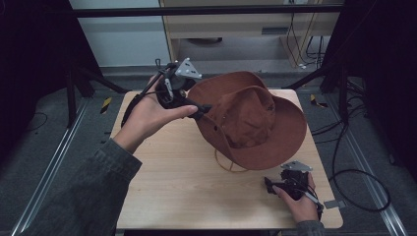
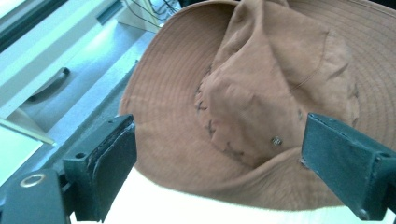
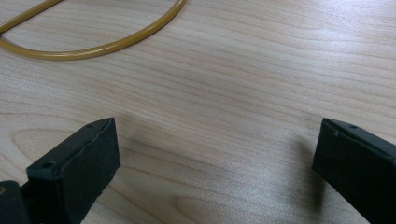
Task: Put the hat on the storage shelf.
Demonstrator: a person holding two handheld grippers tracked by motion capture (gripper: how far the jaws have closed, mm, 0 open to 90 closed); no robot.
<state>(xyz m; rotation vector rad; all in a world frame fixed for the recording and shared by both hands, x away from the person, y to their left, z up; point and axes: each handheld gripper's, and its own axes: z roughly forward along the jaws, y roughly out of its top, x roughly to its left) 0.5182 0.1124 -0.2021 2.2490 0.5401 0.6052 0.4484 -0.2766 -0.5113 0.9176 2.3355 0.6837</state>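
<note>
A brown wide-brimmed hat [image 1: 248, 118] lies crown-up on the wooden table [image 1: 187, 187], its left and far brim curling upward. My left gripper [image 1: 205, 110] is at the hat's left edge. In the left gripper view it [image 2: 222, 140] stands open, with the hat [image 2: 261, 88] close ahead and its brim reaching down between the jaws. The hat's yellow cord [image 1: 223, 164] loops out from under the near brim. My right gripper [image 1: 269, 186] rests low near the table's front right corner. It [image 3: 217, 140] is open over bare wood, with the cord [image 3: 93, 49] ahead of it.
Black frame legs [image 1: 74, 93] stand at both sides of the table. Cables [image 1: 359, 182] trail on the floor at the right. A pale cabinet [image 1: 236, 24] stands behind. The table's front edge [image 1: 221, 227] is close to the right hand.
</note>
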